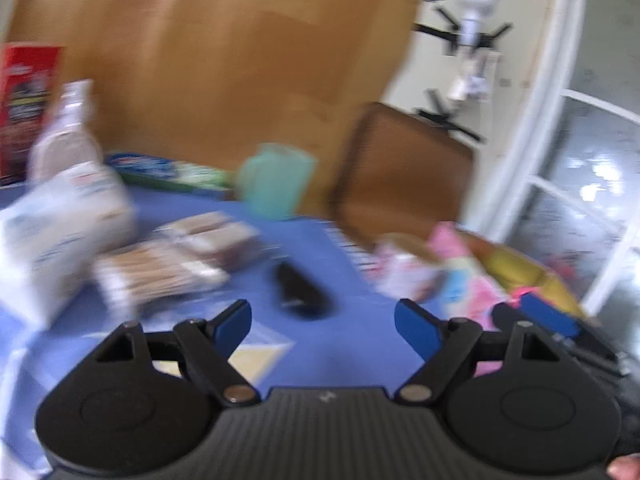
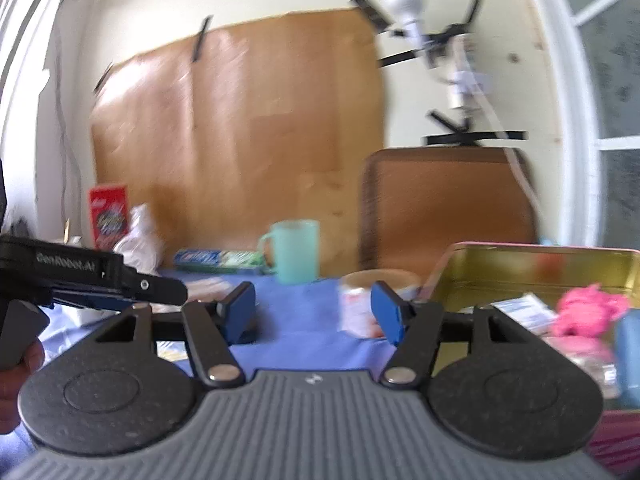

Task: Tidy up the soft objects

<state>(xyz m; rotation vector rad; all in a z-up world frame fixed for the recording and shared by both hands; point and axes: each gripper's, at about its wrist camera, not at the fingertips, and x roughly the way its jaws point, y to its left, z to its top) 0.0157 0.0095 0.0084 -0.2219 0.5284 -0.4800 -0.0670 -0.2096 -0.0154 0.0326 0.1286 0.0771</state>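
Two hand-held grippers hang over a counter under a blue cloth, and both views are smeared by motion blur.

Left hand-held gripper: its blue pads stand apart with only cloth between them, so it is open and carries nothing. Just ahead of its fingertips lies a small black object, too blurred to identify. Ahead and to its left sit clear-wrapped brown packets, with a white packet and a pale bottle farther left, and a red box behind them. Straight ahead, farther back, stands a mint-green mug, with a flat blue-and-green pack to the mug's left. To the gripper's right, pink soft things lie heaped beside a yellow-lined tin.

Right hand-held gripper: its pads are also parted and grip nothing. A small white-and-red wrapped item sits beyond the right pad, partly hidden by it; whether they touch cannot be told. To the gripper's right stands an open gold tin holding a pink fluffy soft object, pale packets and something blue at the frame edge. The left hand-held gripper reaches in from this gripper's left side, a hand beneath it. Behind everything, brown cardboard covers the wall.
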